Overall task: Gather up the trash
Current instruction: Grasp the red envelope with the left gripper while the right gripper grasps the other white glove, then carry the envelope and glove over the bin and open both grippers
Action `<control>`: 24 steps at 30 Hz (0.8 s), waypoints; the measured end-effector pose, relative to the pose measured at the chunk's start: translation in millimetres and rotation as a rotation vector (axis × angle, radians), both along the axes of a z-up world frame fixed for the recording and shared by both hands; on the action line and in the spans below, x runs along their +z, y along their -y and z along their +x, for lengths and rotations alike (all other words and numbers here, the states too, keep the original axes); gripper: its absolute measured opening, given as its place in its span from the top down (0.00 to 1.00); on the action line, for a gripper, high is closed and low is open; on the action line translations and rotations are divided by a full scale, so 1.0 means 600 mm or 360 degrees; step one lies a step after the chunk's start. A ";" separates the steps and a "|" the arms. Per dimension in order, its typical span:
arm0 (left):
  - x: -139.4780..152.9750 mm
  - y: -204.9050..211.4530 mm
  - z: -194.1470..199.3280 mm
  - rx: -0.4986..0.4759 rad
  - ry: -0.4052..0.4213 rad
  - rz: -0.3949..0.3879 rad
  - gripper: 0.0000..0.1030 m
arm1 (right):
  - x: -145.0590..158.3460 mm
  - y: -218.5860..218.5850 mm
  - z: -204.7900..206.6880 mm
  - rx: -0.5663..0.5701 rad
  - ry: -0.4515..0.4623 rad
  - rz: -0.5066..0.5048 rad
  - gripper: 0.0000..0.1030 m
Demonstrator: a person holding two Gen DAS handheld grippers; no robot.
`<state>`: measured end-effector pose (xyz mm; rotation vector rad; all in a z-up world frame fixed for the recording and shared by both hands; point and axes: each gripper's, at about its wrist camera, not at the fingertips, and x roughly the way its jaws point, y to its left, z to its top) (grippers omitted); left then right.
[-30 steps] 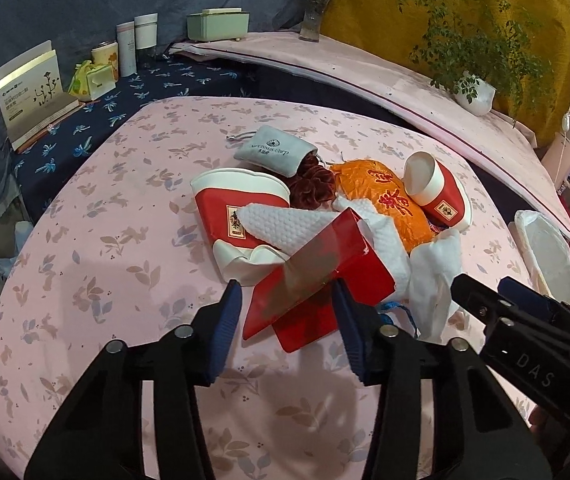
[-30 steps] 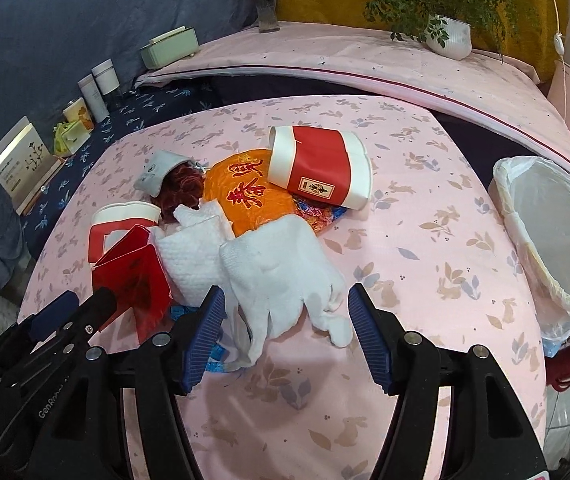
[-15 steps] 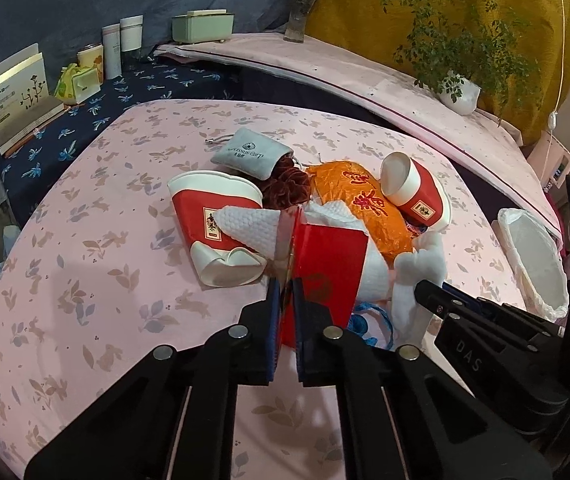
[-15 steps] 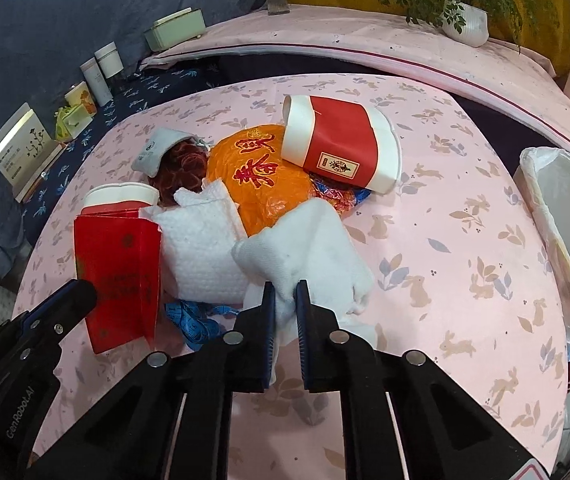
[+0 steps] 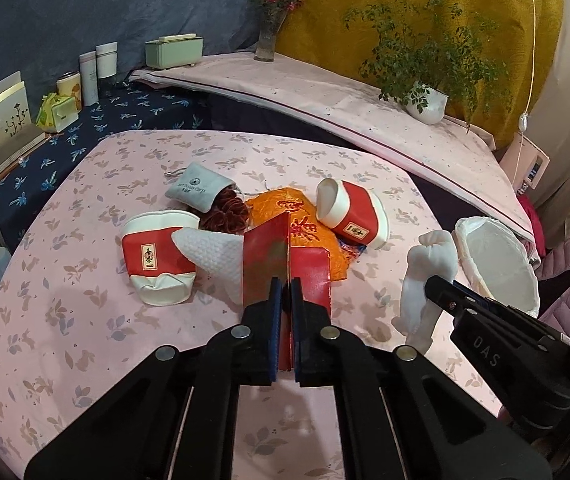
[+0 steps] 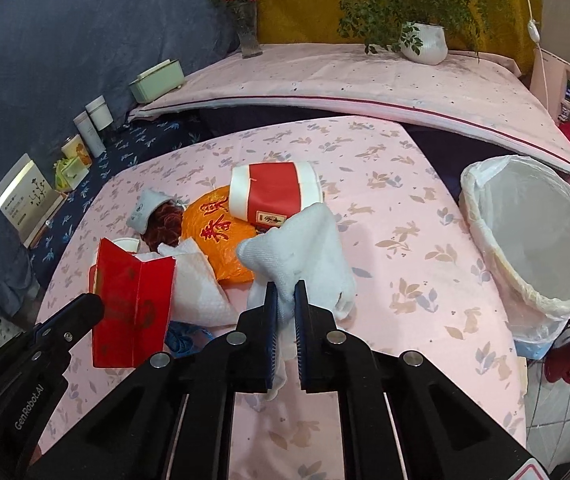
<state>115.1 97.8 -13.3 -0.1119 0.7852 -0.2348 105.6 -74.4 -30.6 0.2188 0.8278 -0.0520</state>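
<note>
Pickup is in hand: left gripper (image 5: pixel 286 294) clamped on the folded red paper envelope (image 5: pixel 285 264), right gripper (image 6: pixel 285 298) clamped on the white cloth glove (image 6: pixel 301 248), both above the counter's (image 6: pixel 405 280) middle; next, carrying each to the white-lined bin (image 6: pixel 533 240) off its right edge.

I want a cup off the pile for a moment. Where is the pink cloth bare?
Bare cloth lies between the trash pile and the lined bin, and along the near edge in front of the left paper cup. Crowded: the middle, where cups, orange bag and paper towel overlap.
</note>
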 end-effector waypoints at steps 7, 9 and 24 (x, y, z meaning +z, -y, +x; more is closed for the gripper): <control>0.033 0.051 -0.010 -0.0084 0.0038 -0.0022 0.97 | 0.020 0.065 -0.025 -0.0105 0.0062 0.0040 0.92; 0.043 0.073 -0.011 -0.0122 0.0047 -0.0038 0.97 | 0.025 0.085 -0.032 -0.0141 0.0078 0.0054 0.92; 0.090 0.276 -0.009 -0.0411 0.0134 -0.0050 0.97 | 0.034 0.260 -0.079 -0.0422 0.0158 0.0115 0.92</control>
